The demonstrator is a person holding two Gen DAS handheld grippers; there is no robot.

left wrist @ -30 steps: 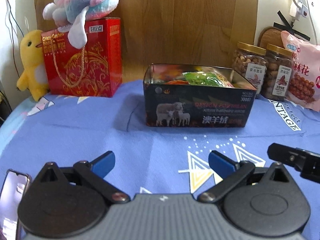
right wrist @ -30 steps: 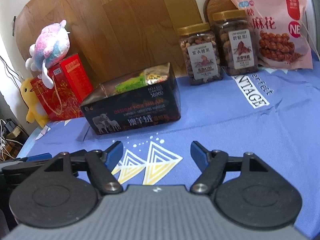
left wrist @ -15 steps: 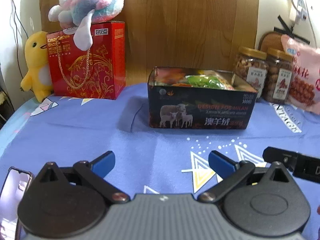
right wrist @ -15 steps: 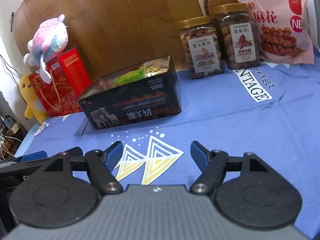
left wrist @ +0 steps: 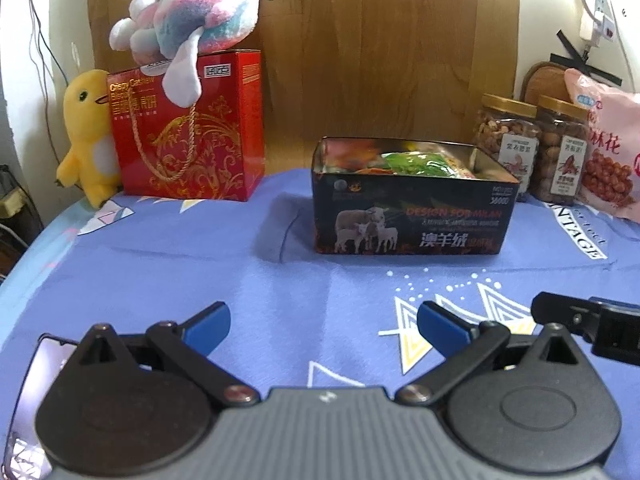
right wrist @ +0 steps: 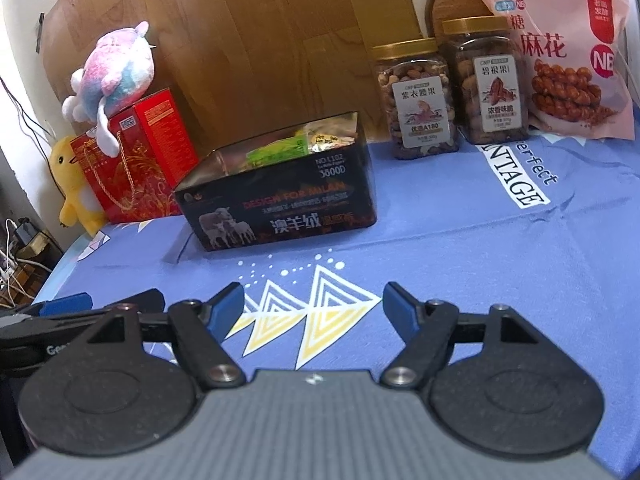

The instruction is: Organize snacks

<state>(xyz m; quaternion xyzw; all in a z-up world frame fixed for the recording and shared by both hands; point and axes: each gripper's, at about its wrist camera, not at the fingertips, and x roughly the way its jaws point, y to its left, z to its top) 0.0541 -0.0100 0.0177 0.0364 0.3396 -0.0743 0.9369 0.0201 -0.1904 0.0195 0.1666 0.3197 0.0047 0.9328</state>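
Note:
A black tin box (left wrist: pixel 412 220) with a sheep picture stands open on the blue cloth, with several snack packets (left wrist: pixel 420 162) inside; it also shows in the right wrist view (right wrist: pixel 280 216). My left gripper (left wrist: pixel 322 326) is open and empty, low over the cloth, well in front of the box. My right gripper (right wrist: pixel 314 306) is open and empty, also in front of the box. Each gripper shows at the edge of the other's view.
Two nut jars (right wrist: pixel 416 98) (right wrist: pixel 486 80) and a pink snack bag (right wrist: pixel 568 52) stand at the back right. A red gift box (left wrist: pixel 188 132) with a plush toy (left wrist: pixel 192 24) on top and a yellow duck (left wrist: pixel 88 136) stand back left. A phone (left wrist: pixel 36 392) lies near left.
Both grippers have drawn back slightly and tilted, so the box and jars sit lower in view. Both stay open and empty.

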